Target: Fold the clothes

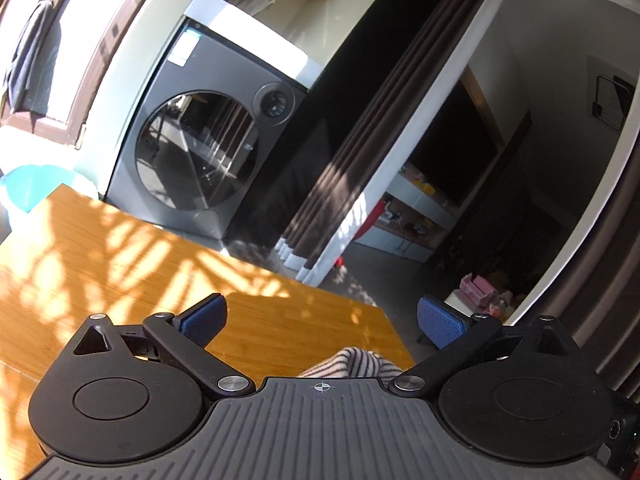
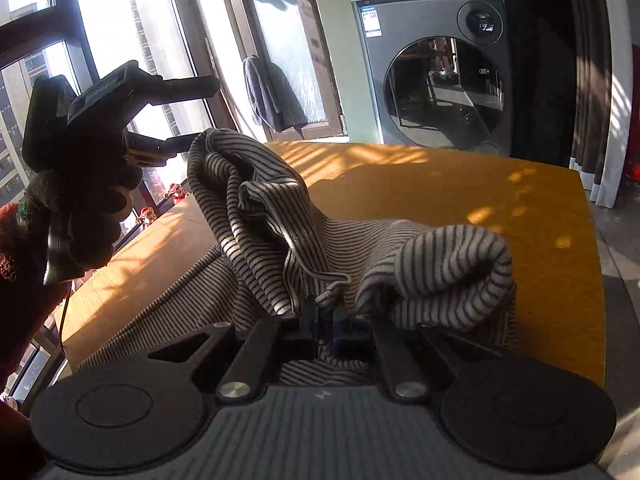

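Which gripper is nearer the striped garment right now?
Right. The right gripper is shut on the striped garment over the table. The left gripper is open and held up beside the cloth, not touching it.

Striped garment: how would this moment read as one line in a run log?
right claw: shut on striped garment | left claw: open, holding nothing | garment: bunched on wooden table, unfolded

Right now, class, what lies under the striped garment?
The striped garment lies bunched on the wooden table, whose bare top shows around it. The right claw is shut on its near edge. Whatever sits beneath the folds is covered.
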Demonstrator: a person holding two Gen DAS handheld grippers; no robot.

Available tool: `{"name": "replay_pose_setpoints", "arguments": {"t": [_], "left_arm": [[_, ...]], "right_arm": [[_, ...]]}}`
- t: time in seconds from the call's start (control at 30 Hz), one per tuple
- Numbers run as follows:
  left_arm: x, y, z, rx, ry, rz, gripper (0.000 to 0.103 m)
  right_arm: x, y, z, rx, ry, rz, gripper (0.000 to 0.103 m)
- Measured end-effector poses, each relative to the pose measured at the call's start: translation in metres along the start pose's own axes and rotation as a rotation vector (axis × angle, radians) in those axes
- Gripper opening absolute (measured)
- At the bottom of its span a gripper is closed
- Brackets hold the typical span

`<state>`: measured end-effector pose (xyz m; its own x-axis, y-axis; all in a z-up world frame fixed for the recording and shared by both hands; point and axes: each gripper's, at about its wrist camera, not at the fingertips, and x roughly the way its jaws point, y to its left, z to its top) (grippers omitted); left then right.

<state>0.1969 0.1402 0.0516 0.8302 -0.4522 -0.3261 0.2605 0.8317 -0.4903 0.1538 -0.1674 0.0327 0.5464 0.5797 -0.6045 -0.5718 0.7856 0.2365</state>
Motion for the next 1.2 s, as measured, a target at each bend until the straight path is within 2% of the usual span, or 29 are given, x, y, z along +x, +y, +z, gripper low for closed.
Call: {"name": "replay_pose_setpoints", "arguments": {"t": [0.1, 0.17, 0.23, 0.27, 0.3, 0.37, 0.4, 0.47, 0.53, 0.63, 0.73, 0.8, 0.83, 0.9, 0.93, 0.97, 1.0, 1.03, 1.07, 1.1, 1.17, 1.2], "left_arm": [[0.002, -0.024, -0.026, 0.139, 0.087, 0.023, 0.103], [-0.002, -0.028, -0.044, 0.201, 0.173, 0.061, 0.092], [-0.01, -0.024, -0.06, 0.24, 0.255, 0.1, 0.087], [-0.015, -0.022, -0.066, 0.257, 0.281, 0.125, 0.088], [-0.022, -0.019, -0.073, 0.277, 0.311, 0.156, 0.09], [-0.034, -0.009, -0.081, 0.295, 0.345, 0.208, 0.097], [-0.041, -0.003, -0.081, 0.281, 0.35, 0.22, 0.097], [-0.054, 0.006, -0.075, 0.231, 0.341, 0.23, 0.098], [-0.068, 0.01, -0.064, 0.187, 0.31, 0.229, 0.098], [-0.079, 0.013, -0.05, 0.062, 0.29, 0.139, 0.098], [-0.066, 0.021, -0.05, -0.129, 0.34, 0.022, 0.099], [-0.048, 0.022, -0.059, -0.19, 0.383, -0.008, 0.099], [-0.038, 0.02, -0.065, -0.201, 0.403, -0.005, 0.099], [-0.024, 0.018, -0.071, -0.188, 0.419, 0.018, 0.099], [-0.021, 0.018, -0.066, -0.178, 0.407, 0.016, 0.096], [-0.018, 0.017, -0.06, -0.169, 0.394, 0.014, 0.089], [-0.015, 0.016, -0.055, -0.159, 0.382, 0.012, 0.083], [-0.012, 0.015, -0.05, -0.149, 0.37, 0.01, 0.065], [-0.009, 0.015, -0.044, -0.14, 0.357, 0.008, 0.058], [-0.006, 0.014, -0.039, -0.13, 0.345, 0.006, 0.055], [0.0, 0.012, -0.028, -0.111, 0.32, 0.001, 0.041], [0.003, 0.012, -0.023, -0.102, 0.307, -0.001, 0.039]], "right_arm": [[-0.018, 0.011, -0.007, -0.052, 0.001, 0.014, 0.009], [-0.036, 0.016, -0.005, -0.086, -0.034, 0.015, 0.009], [-0.059, 0.019, 0.003, -0.116, -0.095, 0.007, 0.012], [-0.067, 0.016, 0.008, -0.113, -0.13, -0.013, 0.021], [-0.076, 0.014, 0.012, -0.11, -0.165, -0.033, 0.036], [-0.081, 0.007, 0.016, -0.102, -0.198, -0.08, 0.052], [-0.074, 0.002, 0.013, -0.088, -0.176, -0.097, 0.055], [-0.054, -0.014, 0.002, -0.04, -0.084, -0.126, 0.055], [-0.049, -0.025, -0.012, 0.001, -0.033, -0.128, 0.055], [-0.042, -0.04, -0.031, 0.064, 0.037, -0.131, 0.056], [-0.063, -0.048, -0.016, 0.153, -0.047, -0.104, 0.061], [-0.064, -0.054, -0.01, 0.191, -0.073, -0.106, 0.071], [-0.059, -0.056, -0.009, 0.19, -0.067, -0.121, 0.071], [-0.044, -0.06, -0.009, 0.197, -0.038, -0.14, 0.071], [-0.033, -0.062, -0.012, 0.218, -0.013, -0.124, 0.071], [-0.022, -0.065, -0.015, 0.234, 0.008, -0.108, 0.067], [-0.016, -0.063, -0.015, 0.218, 0.009, -0.089, 0.057], [-0.009, -0.062, -0.013, 0.202, 0.007, -0.073, 0.051], [-0.006, -0.061, -0.005, 0.182, -0.004, -0.075, 0.035], [-0.002, -0.061, 0.003, 0.162, -0.015, -0.077, 0.024], [0.006, -0.066, 0.025, 0.136, -0.044, -0.082, 0.016], [0.01, -0.071, 0.039, 0.131, -0.063, -0.084, 0.015]]}}
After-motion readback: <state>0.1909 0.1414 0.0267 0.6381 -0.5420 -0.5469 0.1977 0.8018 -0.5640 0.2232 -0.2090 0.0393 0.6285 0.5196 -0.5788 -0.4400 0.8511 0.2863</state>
